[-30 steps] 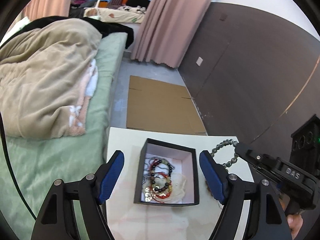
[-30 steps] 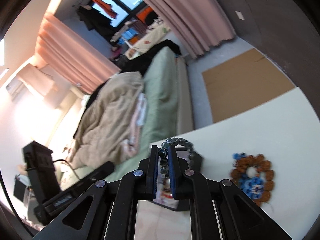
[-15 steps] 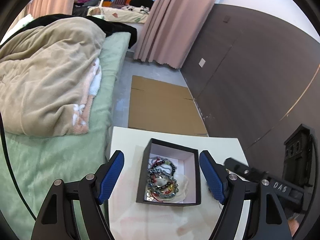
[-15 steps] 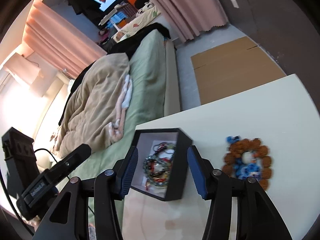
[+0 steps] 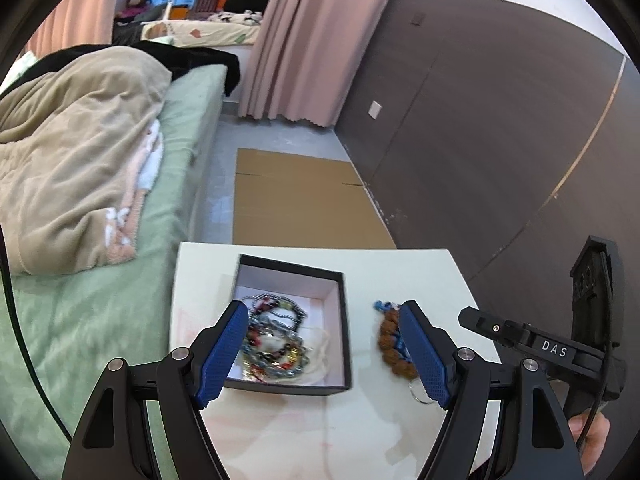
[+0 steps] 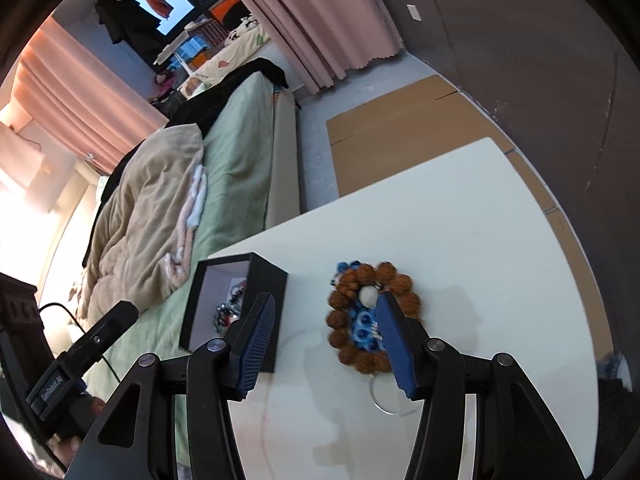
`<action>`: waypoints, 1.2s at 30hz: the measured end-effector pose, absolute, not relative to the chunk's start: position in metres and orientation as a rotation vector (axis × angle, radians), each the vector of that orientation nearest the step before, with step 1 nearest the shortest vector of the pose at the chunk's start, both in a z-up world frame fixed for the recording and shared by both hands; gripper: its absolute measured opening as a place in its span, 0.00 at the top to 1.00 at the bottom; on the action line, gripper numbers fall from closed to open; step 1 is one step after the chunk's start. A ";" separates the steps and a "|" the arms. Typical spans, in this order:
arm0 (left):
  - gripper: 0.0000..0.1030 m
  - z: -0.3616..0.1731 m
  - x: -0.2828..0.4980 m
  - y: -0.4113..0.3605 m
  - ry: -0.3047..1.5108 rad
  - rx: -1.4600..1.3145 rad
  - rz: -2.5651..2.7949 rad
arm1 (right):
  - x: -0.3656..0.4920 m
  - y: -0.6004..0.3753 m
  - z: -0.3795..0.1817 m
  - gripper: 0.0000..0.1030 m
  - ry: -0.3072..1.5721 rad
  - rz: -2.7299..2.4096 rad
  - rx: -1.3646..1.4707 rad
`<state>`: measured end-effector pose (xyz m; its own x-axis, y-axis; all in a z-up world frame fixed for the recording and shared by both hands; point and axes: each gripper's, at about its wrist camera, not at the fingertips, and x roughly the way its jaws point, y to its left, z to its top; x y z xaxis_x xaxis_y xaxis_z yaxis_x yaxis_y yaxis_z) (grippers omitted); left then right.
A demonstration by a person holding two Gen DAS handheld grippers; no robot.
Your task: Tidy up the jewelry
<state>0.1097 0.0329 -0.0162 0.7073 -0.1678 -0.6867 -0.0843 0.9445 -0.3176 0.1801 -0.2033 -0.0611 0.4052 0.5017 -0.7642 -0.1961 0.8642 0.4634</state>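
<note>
While both hand-held grippers (image 5: 322,354) (image 6: 326,346) gape empty, brown beads (image 6: 372,316) lie beside the box (image 5: 340,312).

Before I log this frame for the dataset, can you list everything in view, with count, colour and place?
Box: one, black outside, white inside, on the table, open.
Jewelry pile: several mixed-colour beaded strands, inside the box.
Brown bead bracelet: one, brown with blue beads, on the table right of the box.
Table: one, white.
Cardboard sheet: one, brown, on the floor.
Bed: one, green sheet, beige blanket.
Curtains: pink.
Left gripper: open, over the box.
Right gripper: open, by the bracelet.
</note>
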 end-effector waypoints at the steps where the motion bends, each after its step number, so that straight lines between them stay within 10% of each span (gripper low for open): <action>1: 0.24 -0.017 0.110 0.029 0.790 -0.334 -0.054 | 0.179 -0.208 -0.062 0.48 1.077 0.438 0.316; 36: 0.24 -0.023 0.102 0.033 0.806 -0.354 -0.035 | 0.148 -0.160 -0.134 0.34 1.242 0.370 -0.316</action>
<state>0.1018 0.0326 -0.0225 0.6948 -0.1645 -0.7002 -0.1033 0.9406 -0.3234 0.1477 -0.1598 -0.1336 0.2775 0.1013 -0.9554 -0.4384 0.8982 -0.0321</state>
